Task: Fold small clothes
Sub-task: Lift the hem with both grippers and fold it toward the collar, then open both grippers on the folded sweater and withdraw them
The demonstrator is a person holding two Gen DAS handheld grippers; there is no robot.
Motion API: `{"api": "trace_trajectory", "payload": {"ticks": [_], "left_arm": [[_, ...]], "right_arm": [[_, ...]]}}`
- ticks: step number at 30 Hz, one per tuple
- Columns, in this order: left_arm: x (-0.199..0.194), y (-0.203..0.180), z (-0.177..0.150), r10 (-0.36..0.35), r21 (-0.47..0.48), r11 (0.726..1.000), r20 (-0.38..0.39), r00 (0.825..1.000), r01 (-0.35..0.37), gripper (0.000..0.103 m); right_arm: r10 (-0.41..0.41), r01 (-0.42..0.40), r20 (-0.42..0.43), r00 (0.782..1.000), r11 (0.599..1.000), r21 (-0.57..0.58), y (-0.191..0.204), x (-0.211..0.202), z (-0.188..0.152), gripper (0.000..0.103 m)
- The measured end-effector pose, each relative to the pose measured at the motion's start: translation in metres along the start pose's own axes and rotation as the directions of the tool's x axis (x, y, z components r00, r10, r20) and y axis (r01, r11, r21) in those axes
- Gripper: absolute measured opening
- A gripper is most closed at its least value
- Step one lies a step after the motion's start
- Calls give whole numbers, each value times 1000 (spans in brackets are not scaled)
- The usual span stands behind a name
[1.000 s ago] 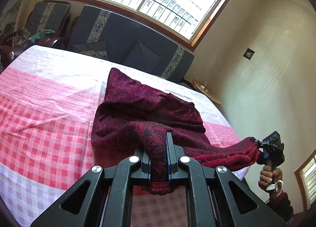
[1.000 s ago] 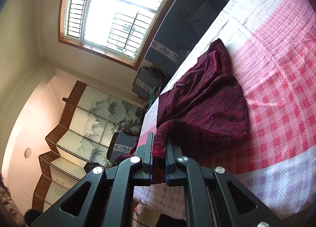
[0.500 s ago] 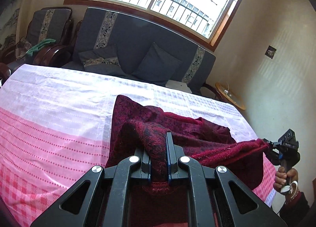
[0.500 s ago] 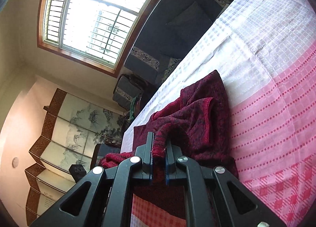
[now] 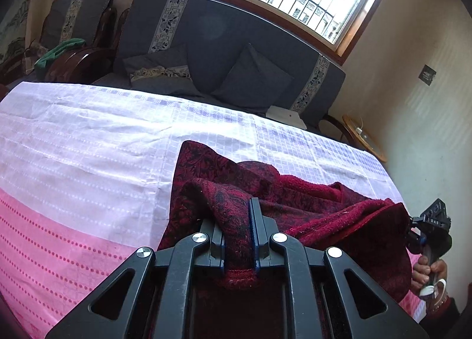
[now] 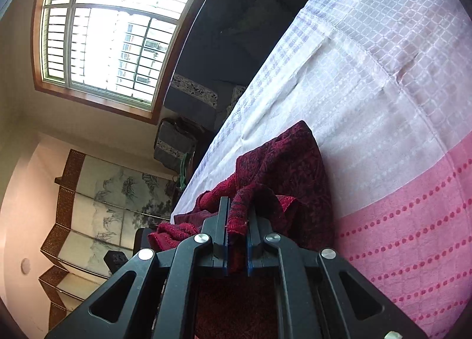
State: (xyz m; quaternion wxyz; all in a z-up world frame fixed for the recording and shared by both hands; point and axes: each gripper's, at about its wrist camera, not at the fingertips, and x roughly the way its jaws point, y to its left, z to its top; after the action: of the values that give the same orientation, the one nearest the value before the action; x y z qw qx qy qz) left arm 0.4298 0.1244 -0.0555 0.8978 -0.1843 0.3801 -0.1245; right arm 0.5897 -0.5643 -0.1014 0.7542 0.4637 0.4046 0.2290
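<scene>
both tongs gripped the dark red knitted garment (image 5: 309, 206); the left tongs (image 5: 239, 238) were just starting to ease apart on its hem. the right tongs (image 6: 237, 235) pinched another edge above the pink checked worktop (image 5: 73, 179).

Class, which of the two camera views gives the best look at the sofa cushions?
The left wrist view. Both dark cushions lie in plain sight on the sofa beyond the table. In the right wrist view the sofa is dark and tilted, so the cushions barely show.
</scene>
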Motion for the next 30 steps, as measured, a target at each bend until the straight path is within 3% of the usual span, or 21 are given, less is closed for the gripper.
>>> {"api": "trace_trajectory", "payload": {"ticks": [3, 8, 11, 13, 15, 19, 22, 26, 30], "left_arm": [[10, 13, 5, -54, -85, 995, -21, 998, 52, 16], [14, 34, 10, -154, -257, 956, -26, 988, 143, 22], [3, 39, 12, -133, -277, 951, 27, 991, 135, 40], [-10, 43, 14, -129, -297, 942, 101, 986, 154, 72], [-24, 45, 17, -114, -295, 943, 156, 981, 156, 77], [-36, 35, 21, -20, -203, 978, 140, 990, 48, 77], [-38, 14, 13, 26, -70, 997, 111, 993, -18, 77], [-36, -7, -12, 114, 88, 988, 104, 988, -124, 77], [-24, -9, -37, 208, 172, 960, 91, 974, -221, 77]], "right_arm": [[-2, 2, 6, 1000, 1000, -1, -4, 7, 3, 10], [18, -18, 52, 998, 1000, 11, -9, 9, 5, 12], [22, -24, 73, 997, 999, 24, -11, 9, 6, 13], [31, -34, 89, 996, 999, 27, -11, 6, 6, 15], [60, -65, 120, 991, 997, 37, -11, -1, 6, 19], [116, -124, 214, 970, 992, 20, -7, -28, 5, 44], [163, -158, 215, 963, 987, -40, 4, -46, -2, 45], [163, -144, 116, 980, 977, -159, 27, -50, -28, 45], [84, -63, 61, 995, 955, -290, 42, -43, -65, 45]]}}
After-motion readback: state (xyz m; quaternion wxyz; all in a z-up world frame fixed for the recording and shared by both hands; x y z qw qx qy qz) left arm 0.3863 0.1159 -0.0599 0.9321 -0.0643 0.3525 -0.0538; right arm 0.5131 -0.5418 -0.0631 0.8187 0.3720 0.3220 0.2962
